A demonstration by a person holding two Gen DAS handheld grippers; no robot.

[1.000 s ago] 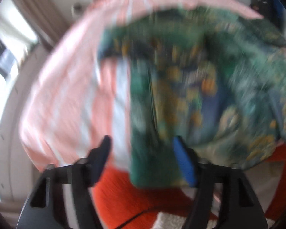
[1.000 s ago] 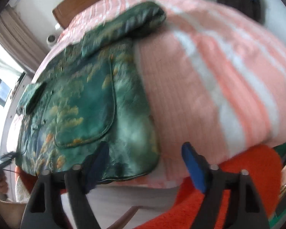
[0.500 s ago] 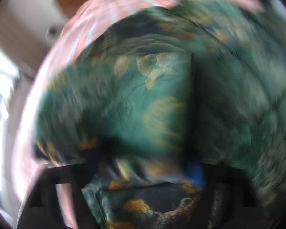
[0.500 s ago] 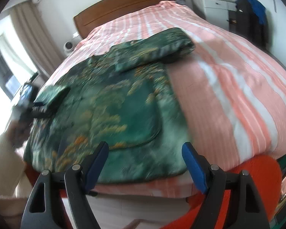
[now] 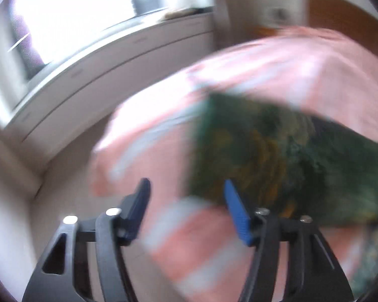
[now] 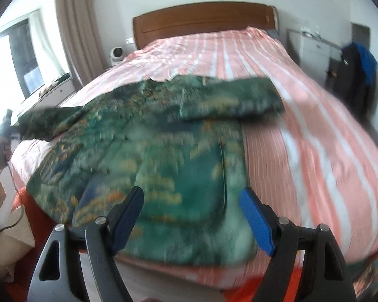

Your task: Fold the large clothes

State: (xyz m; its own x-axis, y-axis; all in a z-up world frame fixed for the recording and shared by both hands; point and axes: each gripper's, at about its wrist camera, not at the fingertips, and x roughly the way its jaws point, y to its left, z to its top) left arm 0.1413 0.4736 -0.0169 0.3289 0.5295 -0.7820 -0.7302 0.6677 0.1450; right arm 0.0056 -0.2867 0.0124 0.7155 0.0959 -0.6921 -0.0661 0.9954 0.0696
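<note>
A large green jacket with a gold and blue pattern point(image 6: 163, 151) lies spread on the pink striped bed point(image 6: 315, 138). One sleeve point(image 6: 234, 100) is folded across its upper part. My right gripper point(image 6: 191, 201) is open and empty, just above the jacket's near hem. My left gripper point(image 5: 186, 196) is open and empty; its view is blurred, with the other sleeve end point(image 5: 264, 156) just ahead and to the right of it. In the right wrist view the left gripper point(image 6: 6, 125) shows at the far left, beside that sleeve end point(image 6: 37, 123).
A wooden headboard point(image 6: 201, 22) stands at the far end of the bed. A window and a white sill unit point(image 5: 113, 58) are on the left. A white dresser and hanging dark clothes point(image 6: 355, 68) are on the right. Red fabric point(image 6: 32, 211) lies at the bed's foot.
My left gripper has swung left off the jacket body to the left sleeve end and the bed edge. My right gripper has moved closer to the jacket's hem.
</note>
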